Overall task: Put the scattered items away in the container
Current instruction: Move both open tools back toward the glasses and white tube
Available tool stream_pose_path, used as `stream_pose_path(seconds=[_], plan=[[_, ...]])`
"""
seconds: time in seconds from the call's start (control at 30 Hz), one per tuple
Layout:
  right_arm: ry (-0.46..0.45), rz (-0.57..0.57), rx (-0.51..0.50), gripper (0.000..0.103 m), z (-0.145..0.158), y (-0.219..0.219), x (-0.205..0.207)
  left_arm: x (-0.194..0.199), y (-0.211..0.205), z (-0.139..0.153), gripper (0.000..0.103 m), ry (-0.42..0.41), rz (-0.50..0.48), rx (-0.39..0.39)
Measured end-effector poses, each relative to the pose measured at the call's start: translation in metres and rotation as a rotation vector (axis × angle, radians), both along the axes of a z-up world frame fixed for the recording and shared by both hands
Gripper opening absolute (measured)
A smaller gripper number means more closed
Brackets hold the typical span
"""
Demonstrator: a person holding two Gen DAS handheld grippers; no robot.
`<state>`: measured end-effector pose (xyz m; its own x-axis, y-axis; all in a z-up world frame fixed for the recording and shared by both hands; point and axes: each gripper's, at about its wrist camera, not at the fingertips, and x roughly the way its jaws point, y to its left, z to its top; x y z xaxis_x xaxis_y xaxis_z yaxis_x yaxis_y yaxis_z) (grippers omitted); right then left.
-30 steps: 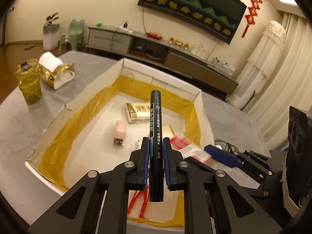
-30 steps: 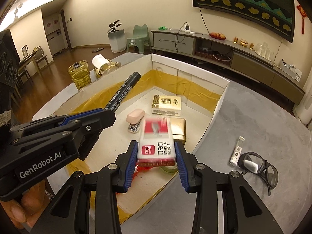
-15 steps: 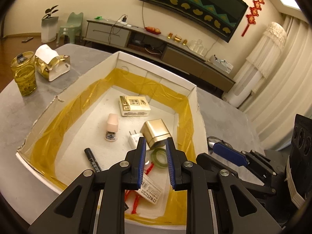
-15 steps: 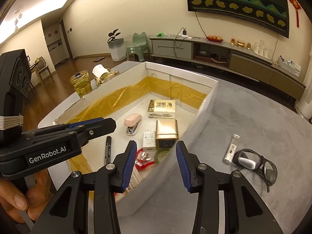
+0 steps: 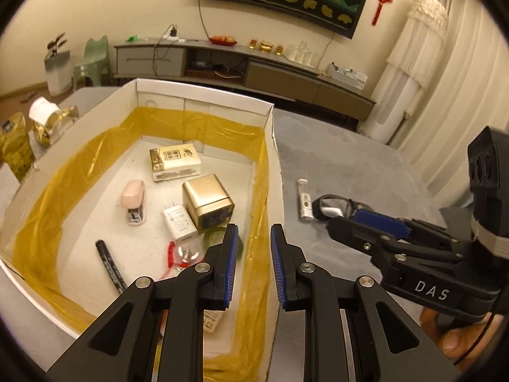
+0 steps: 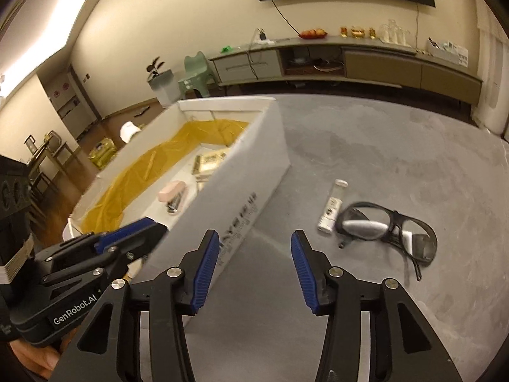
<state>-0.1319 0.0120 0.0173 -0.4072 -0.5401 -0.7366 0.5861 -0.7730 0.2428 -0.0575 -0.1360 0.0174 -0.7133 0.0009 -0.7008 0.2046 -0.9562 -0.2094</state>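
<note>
The white box with a yellow liner (image 5: 203, 103) holds a black marker (image 5: 109, 264), pink stapler (image 5: 133, 194), gold tin (image 5: 208, 203), white charger (image 5: 178, 222), tissue pack (image 5: 175, 162) and green tape roll (image 5: 216, 238). A labelled staples box (image 5: 211, 318) lies half hidden under my left gripper (image 5: 254, 238), which is open and empty over the box's right wall. Black glasses (image 6: 386, 230) and a white tube (image 6: 332, 211) lie on the grey table. My right gripper (image 6: 254, 238) hovers left of them beside the box wall (image 6: 241, 172), its jaws opening, nothing between them.
A tissue roll in a gold holder (image 5: 47, 117) and a yellow-green jar (image 5: 14, 146) stand on the table left of the box. The grey table (image 6: 381, 146) stretches right of the box. A low cabinet (image 6: 350, 60) runs along the far wall.
The marker left my left gripper and the staples box left my right one; both now lie in the box. Both grippers have swung right, toward the glasses, and the right jaws have widened.
</note>
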Motion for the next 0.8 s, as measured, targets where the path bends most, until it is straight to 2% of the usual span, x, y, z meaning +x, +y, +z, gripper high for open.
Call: stream_pose_path(seconds=[0.17,0.3,0.37,0.43,0.67,0.73,0.77,0.8], plan=[[-0.060,-0.026,0.002,0.054,-0.017,0.016,-0.013,-0.003,0.004,0.002,0.022,0.017,0.017,-0.025],[-0.071,-0.066,0.010,0.060,-0.032,0.030,-0.025,0.003,0.011,0.015,0.022,0.077,0.040,-0.112],[-0.074,-0.097,0.022,0.060,-0.042,0.039,-0.034,0.006,0.017,0.021,0.022,0.107,0.040,-0.167],[-0.081,-0.131,0.031,0.060,-0.052,0.050,-0.043,0.007,0.022,0.025,0.022,0.124,0.026,-0.190],[-0.084,-0.176,0.079,0.059,-0.079,0.069,-0.071,-0.004,0.027,0.019,0.022,0.100,-0.010,-0.166],[-0.083,-0.153,0.111,0.043,-0.086,0.064,-0.075,-0.005,0.029,0.019,0.022,0.100,-0.014,-0.162],[-0.075,-0.139,0.133,0.029,-0.088,0.060,-0.074,-0.006,0.030,0.019,0.022,0.103,-0.015,-0.161],[-0.066,-0.124,0.154,0.026,-0.090,0.055,-0.073,-0.006,0.031,0.020,0.022,0.108,-0.016,-0.157]])
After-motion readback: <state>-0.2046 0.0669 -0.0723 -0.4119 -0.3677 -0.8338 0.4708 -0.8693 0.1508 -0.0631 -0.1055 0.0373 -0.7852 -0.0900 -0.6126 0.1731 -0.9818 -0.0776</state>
